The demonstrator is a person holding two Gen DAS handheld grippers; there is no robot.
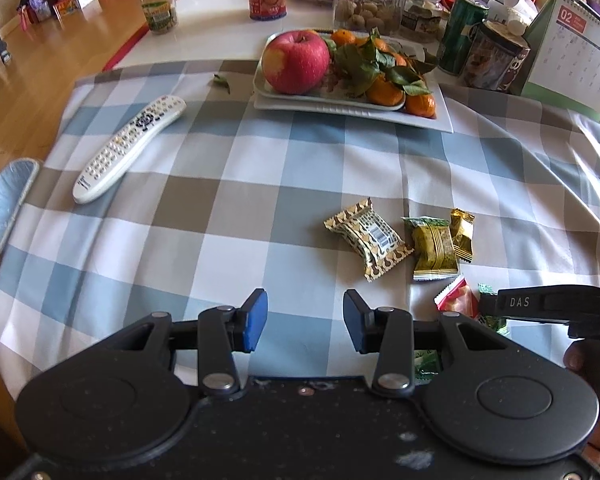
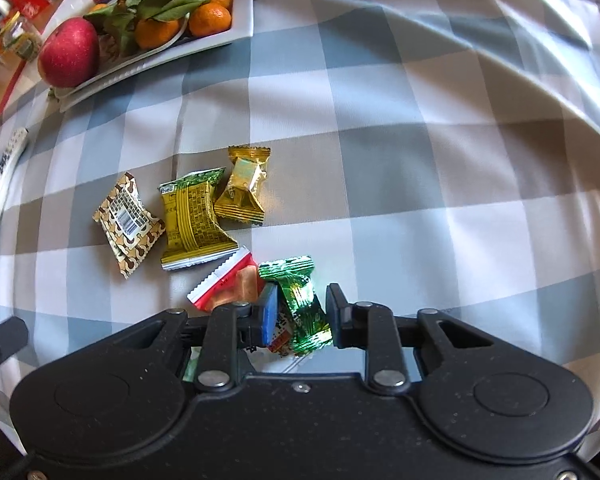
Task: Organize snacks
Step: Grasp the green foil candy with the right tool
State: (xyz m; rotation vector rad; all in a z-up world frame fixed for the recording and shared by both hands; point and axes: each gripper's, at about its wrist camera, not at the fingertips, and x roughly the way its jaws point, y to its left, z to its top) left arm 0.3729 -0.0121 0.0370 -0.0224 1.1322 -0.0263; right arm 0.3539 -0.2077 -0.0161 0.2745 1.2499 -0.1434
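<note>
The right gripper (image 2: 302, 312) is pointed down at a cluster of wrapped snacks on the checked tablecloth (image 2: 400, 168), and a shiny green snack (image 2: 300, 296) is seen between its narrowed jaws; whether the pads actually press on the wrapper cannot be told, since a sliver of gap shows beside the far finger. A red-and-white packet (image 2: 230, 286) is found just beside the blue pad, partly under the green one. The left gripper (image 1: 305, 320) is held over bare cloth with its jaws spread and nothing between them.

Three more snacks are laid close together a little further out: a brown patterned packet (image 2: 128, 224), a yellow-green packet (image 2: 192, 220) touching it at one corner, and a gold packet (image 2: 244, 188) leaning against the yellow-green one. Beyond them a white tray (image 1: 352, 114) is set, on which a red apple (image 1: 296, 62) and leafy tangerines (image 1: 384, 88) are piled. A white remote control (image 1: 128, 146) is placed to the left of the tray. Jars, tins and a desk calendar (image 1: 572, 52) are crowded along the far edge of the table.
</note>
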